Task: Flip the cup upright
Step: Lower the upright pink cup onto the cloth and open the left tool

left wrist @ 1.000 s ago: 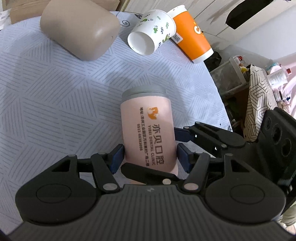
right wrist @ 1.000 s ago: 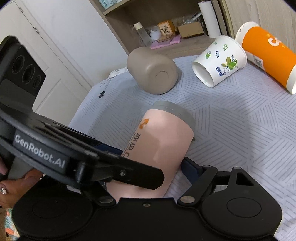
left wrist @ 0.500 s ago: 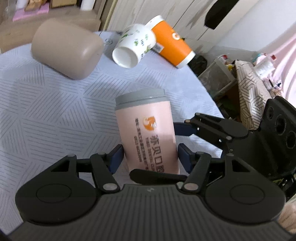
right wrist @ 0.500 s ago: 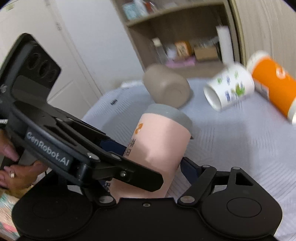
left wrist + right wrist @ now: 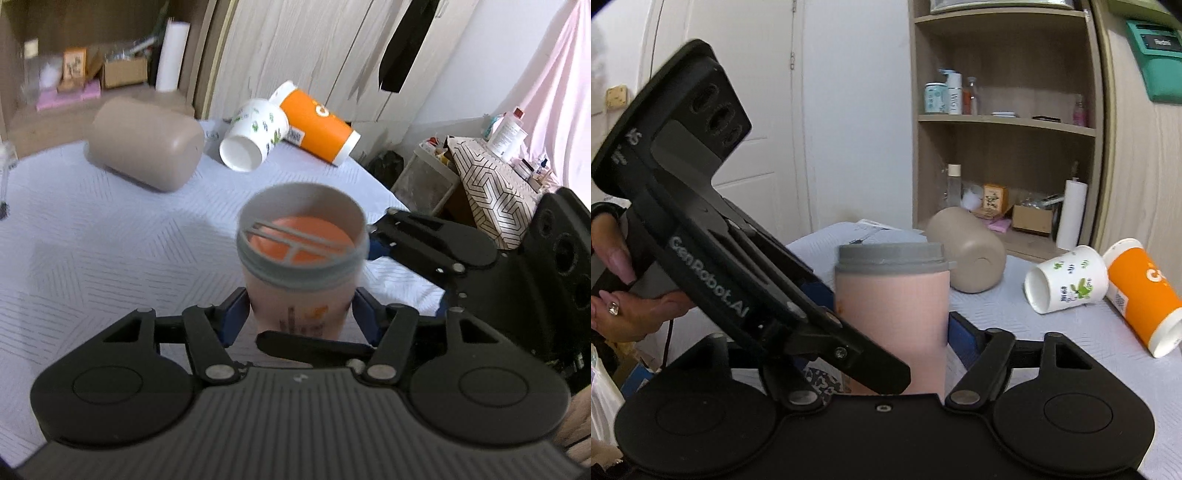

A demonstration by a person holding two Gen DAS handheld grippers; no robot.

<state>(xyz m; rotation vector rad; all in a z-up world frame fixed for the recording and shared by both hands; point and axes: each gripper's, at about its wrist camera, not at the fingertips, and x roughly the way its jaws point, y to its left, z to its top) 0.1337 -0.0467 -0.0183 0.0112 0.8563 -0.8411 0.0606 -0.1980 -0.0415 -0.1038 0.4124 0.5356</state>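
Both my grippers, left (image 5: 301,314) and right (image 5: 886,325), were clamped on the lower body of the pink cup (image 5: 301,280), held about upright over the near table (image 5: 92,258), grey rim up. Judged light, stiff plastic, smooth walls: grip low on the body, modest squeeze. Farther off lay the beige tumbler (image 5: 146,147), patterned paper cup (image 5: 255,138) and orange paper cup (image 5: 317,125).

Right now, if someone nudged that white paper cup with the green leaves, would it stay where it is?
Probably not. The white paper cup lies on its side on the table, so its round wall would likely let it roll. It looks thin and empty, so probably light. It seems to lean on the orange cup, which may block it that way.
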